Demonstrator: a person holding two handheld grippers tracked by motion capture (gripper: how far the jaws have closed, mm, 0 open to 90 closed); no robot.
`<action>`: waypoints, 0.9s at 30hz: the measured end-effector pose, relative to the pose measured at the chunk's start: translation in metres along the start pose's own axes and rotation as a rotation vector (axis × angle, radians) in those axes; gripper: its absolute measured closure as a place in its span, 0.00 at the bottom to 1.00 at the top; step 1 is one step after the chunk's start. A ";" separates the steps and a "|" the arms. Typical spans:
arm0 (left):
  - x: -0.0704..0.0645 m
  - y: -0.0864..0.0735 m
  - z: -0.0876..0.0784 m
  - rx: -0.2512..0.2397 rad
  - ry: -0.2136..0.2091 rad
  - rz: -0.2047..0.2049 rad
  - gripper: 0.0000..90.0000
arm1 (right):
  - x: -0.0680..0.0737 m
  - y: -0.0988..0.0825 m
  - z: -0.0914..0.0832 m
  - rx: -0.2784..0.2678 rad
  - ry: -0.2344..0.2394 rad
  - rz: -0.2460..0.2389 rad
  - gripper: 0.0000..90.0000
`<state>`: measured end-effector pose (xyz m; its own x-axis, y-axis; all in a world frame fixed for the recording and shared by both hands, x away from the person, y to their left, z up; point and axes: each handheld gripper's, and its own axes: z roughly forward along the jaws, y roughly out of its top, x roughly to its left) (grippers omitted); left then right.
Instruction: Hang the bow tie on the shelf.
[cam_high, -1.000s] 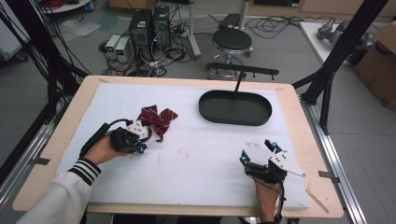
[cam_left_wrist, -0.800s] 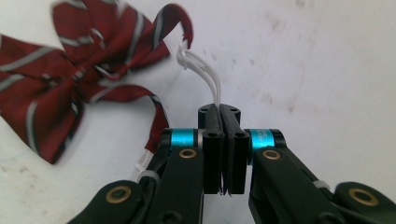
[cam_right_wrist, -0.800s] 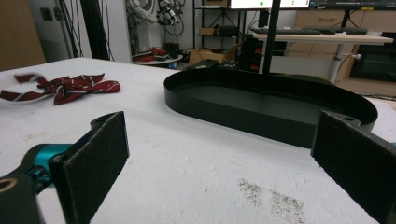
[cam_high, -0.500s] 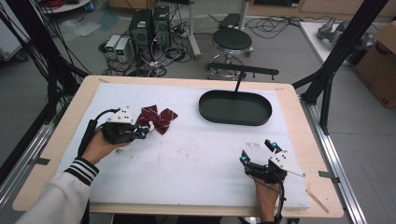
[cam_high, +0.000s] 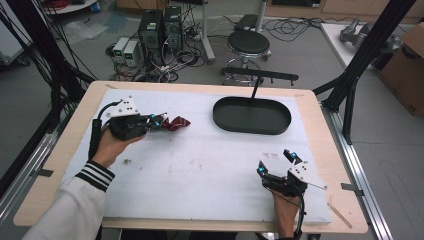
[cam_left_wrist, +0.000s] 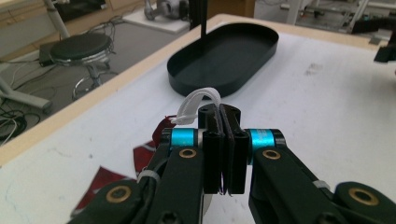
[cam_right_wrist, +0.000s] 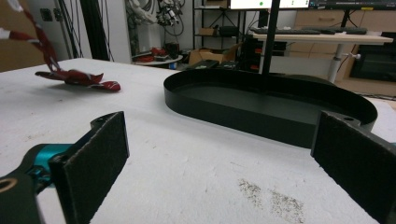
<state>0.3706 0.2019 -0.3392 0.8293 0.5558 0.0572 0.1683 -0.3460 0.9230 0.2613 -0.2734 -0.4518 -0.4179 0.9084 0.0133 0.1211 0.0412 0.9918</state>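
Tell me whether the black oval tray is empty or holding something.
Empty: the black oval tray shows only bare floor inside; the red bow tie hangs from the left tongs.

A black oval tray (cam_high: 252, 116) sits on the white mat (cam_high: 200, 165) toward the table's far edge. Beyond the tray, on the floor, stands a round black stool (cam_high: 248, 42). Left of the stool are computer towers (cam_high: 160, 27) amid cables. A cardboard box (cam_high: 405, 65) lies far right of the tray.

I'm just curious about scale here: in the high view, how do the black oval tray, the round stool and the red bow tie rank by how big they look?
1. Black oval tray, largest.
2. Round stool; it stands farther from the camera, so its true size is unsure.
3. Red bow tie, smallest, partly hidden by the left gripper holding it.
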 end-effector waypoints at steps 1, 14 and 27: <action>0.001 0.003 0.001 -0.012 0.003 -0.003 0.97 | 0.000 0.000 0.000 0.000 0.000 0.000 0.03; 0.002 0.047 0.034 -0.096 -0.021 0.010 0.97 | -0.001 0.000 0.000 -0.006 0.000 0.001 0.03; -0.004 0.086 0.075 -0.134 -0.060 0.034 0.97 | -0.002 0.000 0.000 -0.006 -0.003 0.017 0.03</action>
<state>0.4223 0.1130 -0.2884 0.8646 0.4976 0.0702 0.0703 -0.2581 0.9636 0.2617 -0.2751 -0.4519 -0.4134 0.9100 0.0303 0.1231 0.0229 0.9921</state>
